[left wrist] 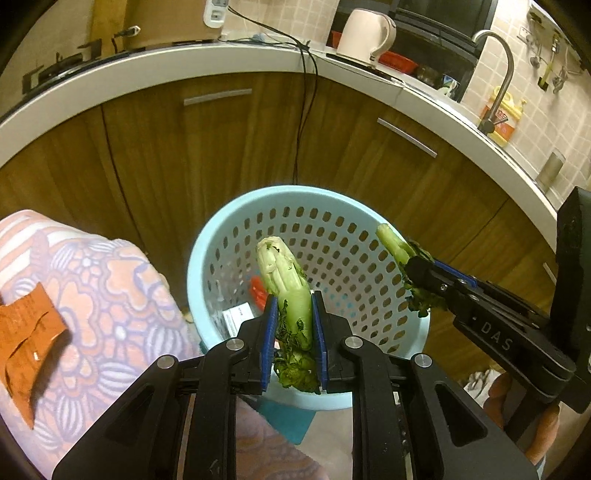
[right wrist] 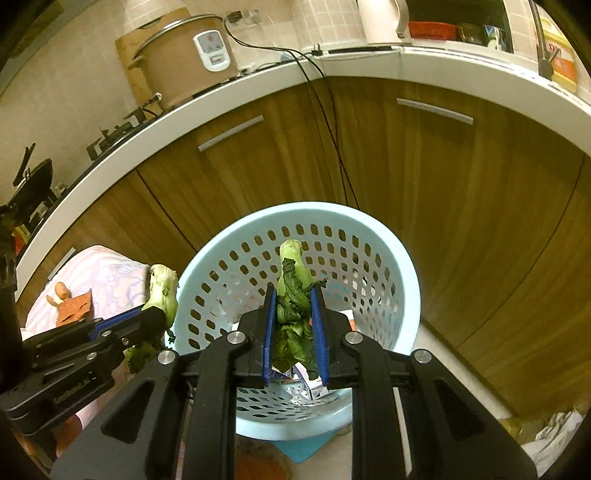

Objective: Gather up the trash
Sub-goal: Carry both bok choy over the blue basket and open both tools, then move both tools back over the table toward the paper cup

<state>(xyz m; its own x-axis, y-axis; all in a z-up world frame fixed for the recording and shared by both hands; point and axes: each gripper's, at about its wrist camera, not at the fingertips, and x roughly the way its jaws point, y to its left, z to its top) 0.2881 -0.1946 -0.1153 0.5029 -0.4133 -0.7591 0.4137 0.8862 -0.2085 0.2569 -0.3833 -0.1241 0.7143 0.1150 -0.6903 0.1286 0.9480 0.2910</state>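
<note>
Blue basket [left wrist: 207,258] on floor by cabinets, paper scraps already inside. Left gripper [left wrist: 293,306] clamps pale cabbage stalk [left wrist: 280,273] over basket rim; right gripper [right wrist: 293,302] clamps wilted greens [right wrist: 291,291] over opening. Neither dropped yet. Orange wrapper [left wrist: 26,332] left on cloth.

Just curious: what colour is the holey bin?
Pale blue bin, clearest in the right wrist view.

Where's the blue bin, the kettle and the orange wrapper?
blue bin [right wrist: 400,266]: right wrist view, on its right rim.
kettle [left wrist: 364,35]: left wrist view, on its cream body.
orange wrapper [left wrist: 27,332]: left wrist view, on its crumpled middle.
</note>
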